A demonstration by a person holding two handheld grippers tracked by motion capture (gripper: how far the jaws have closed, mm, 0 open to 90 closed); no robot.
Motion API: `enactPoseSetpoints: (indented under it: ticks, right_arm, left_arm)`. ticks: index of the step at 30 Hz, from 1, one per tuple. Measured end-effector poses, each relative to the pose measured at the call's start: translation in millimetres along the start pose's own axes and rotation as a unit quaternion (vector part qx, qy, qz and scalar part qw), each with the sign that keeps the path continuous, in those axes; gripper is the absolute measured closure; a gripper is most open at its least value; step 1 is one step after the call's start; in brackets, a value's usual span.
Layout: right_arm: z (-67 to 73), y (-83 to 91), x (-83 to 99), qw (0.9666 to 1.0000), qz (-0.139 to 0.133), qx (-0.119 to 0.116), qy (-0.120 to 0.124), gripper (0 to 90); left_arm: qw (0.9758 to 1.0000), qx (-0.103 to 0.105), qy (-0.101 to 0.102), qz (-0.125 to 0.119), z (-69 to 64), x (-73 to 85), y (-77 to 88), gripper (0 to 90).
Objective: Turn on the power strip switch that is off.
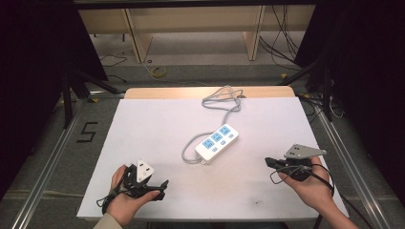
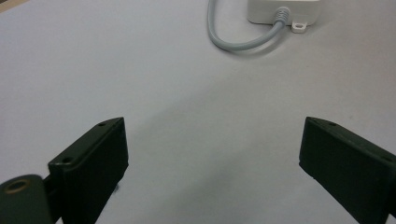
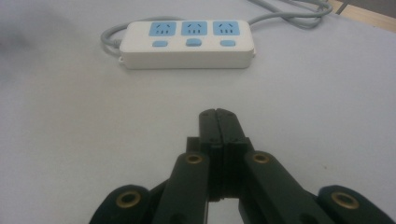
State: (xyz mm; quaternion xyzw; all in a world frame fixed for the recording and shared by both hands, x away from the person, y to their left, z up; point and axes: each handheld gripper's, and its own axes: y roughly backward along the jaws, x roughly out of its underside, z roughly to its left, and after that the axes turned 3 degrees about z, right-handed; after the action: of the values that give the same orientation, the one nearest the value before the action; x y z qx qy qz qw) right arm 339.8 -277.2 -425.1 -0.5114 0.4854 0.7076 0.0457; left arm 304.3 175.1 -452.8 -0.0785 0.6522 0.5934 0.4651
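One white power strip near the middle of the bench, angled, with three blue sockets and three blue switches; one grey cord looping toward the far edge. Two hand-held grippers: left hand-held gripper near the front left, jaws wide apart, empty; right hand-held gripper at front right, jaws pressed together, empty. Both well apart from the strip.

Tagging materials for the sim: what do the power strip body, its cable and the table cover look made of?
White three-socket power strip: looks like moulded hard plastic, smooth and slightly glossy, with rounded edges; light-blue socket faces and buttons.
Grey round cable: likely rubber or PVC sheath, matte, bending in soft loops, with a ribbed strain relief.
White table cover: flat matte sheet, possibly paper or laminate; faint scuffs. Can't tell which.
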Motion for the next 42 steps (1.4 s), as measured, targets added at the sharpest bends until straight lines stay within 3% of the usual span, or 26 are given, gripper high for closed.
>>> enactPoseSetpoints:
  ticks: [42]
  right_arm:
    - [5.1,-27.8,-28.0,0.9999,0.004,-0.007,0.009,90.0]
  left_arm:
    - [1.0,0.005,-0.006,-0.001,-2.9,-2.6,-1.9,8.0]
